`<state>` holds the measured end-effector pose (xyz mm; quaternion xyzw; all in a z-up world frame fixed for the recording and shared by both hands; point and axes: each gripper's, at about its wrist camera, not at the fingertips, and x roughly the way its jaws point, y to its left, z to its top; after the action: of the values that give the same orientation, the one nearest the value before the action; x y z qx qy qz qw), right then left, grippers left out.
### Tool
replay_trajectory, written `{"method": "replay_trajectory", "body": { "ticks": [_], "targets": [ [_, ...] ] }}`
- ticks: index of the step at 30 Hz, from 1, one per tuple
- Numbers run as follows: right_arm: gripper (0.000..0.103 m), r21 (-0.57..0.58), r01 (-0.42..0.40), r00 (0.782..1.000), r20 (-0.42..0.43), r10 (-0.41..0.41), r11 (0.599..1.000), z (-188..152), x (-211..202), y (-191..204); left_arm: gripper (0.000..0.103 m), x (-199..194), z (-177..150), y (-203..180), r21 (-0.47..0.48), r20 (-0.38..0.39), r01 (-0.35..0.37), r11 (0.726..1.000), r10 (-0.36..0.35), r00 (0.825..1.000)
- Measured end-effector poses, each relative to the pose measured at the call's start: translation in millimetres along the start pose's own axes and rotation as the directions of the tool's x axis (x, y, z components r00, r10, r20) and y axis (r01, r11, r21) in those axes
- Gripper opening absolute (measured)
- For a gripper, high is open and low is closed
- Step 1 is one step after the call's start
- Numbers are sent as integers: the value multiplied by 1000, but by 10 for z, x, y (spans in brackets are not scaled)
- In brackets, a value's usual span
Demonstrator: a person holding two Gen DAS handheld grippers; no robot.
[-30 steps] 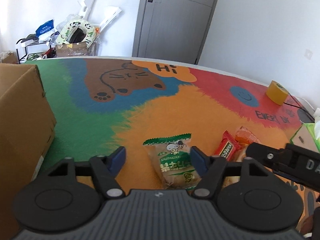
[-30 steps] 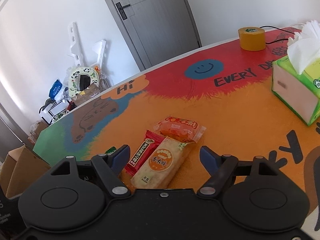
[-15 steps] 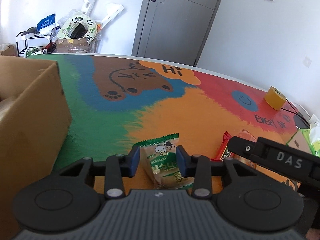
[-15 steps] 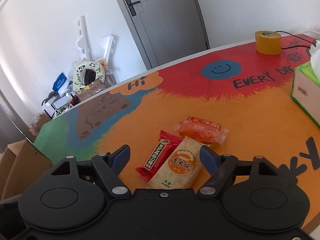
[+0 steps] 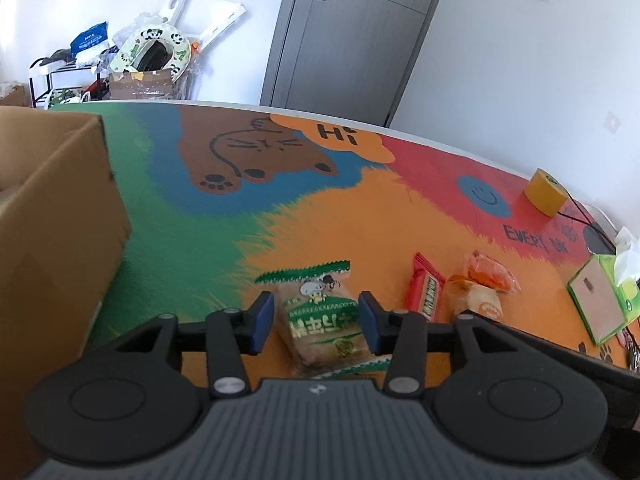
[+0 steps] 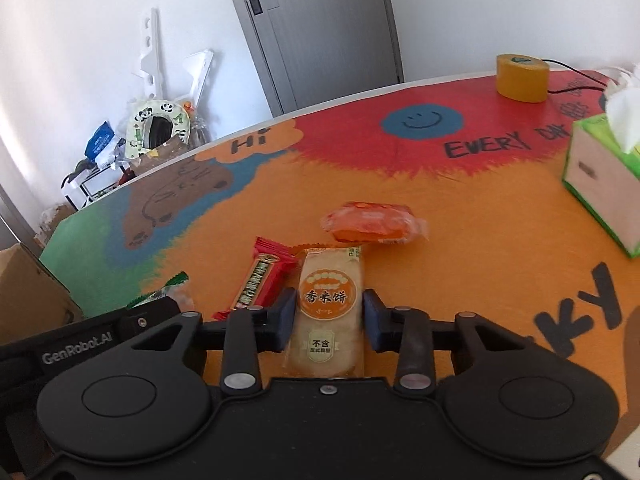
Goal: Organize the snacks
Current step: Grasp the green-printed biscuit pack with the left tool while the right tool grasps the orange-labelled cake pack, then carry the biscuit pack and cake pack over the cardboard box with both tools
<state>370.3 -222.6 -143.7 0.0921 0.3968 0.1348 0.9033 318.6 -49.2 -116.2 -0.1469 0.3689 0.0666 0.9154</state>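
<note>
desk (image 6: 460, 216): colourful top, carries everything; far edge runs below the door.
box (image 5: 52, 216): cardboard, at desk's left edge, tall wall facing the snacks; prob. where snacks go, and packs must clear its rim.
tissue box (image 6: 600, 196): green, near right edge, well apart from the snacks, not in the way.
tape roll (image 6: 522, 78): yellow, far right corner, clear of things.
right tool (image 6: 326, 320): jaws just been closing, pads now pressed on both sides of the rice cracker pack (image 6: 330, 312); grasping it, pack lying on desk near the front edge.
left tool (image 5: 316, 322): jaws just been opening a bit; green pack (image 5: 320, 316) sits between the pads with a small gap each side, so released, not gripped; pack flat on desk near front edge.
red bar (image 6: 260, 284): touching the cracker pack's left side; may drag along on lift.
orange pack (image 6: 374, 224): just behind the cracker pack.
risk: slick wrappers, pinch may slip or crush the crackers; the two tools are close, could bump.
</note>
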Motion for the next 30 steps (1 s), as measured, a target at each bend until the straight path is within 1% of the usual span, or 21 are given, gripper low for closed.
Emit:
{"method": "replay_trajectory", "body": {
  "ticks": [2, 3, 8, 11, 12, 17, 20, 24, 30],
  "targets": [
    [37, 6, 2, 1000, 6, -2, 1000, -23, -37, -55, 56, 25, -27, -48, 17, -6, 3, 1000, -3, 1000],
    [37, 8, 4, 1000, 9, -4, 1000, -36, -55, -86, 57, 42, -44, -67, 24, -13, -1, 1000, 1, 1000],
    [37, 19, 17, 1000, 14, -17, 1000, -76, -144, -197, 57, 48, -118, -147, 73, 9, -37, 997, 37, 999],
    [37, 29, 18, 1000, 15, -19, 999, -91, -184, -257, 48, 28, -143, -140, 94, 17, -56, 994, 55, 998],
    [37, 34, 15, 1000, 16, -16, 999, -98, -197, -277, 48, 22, -144, -128, 95, 17, -52, 994, 50, 999],
    [36, 67, -25, 999, 26, 24, 997, -154, -275, -417, 47, -32, -144, -62, 75, 5, -39, 996, 39, 999],
    [36, 77, -34, 999, 27, 32, 996, -173, -314, -472, 47, -58, -158, -37, 62, 4, -31, 998, 30, 1000],
    [36, 70, -32, 999, 33, 30, 997, -173, -347, -449, 47, -94, -161, -9, 43, 0, -13, 999, 13, 1000],
    [36, 54, -29, 998, 57, 26, 998, -142, -395, -350, 47, -204, -121, 34, 24, 18, 7, 1000, -8, 1000]
  ]
}}
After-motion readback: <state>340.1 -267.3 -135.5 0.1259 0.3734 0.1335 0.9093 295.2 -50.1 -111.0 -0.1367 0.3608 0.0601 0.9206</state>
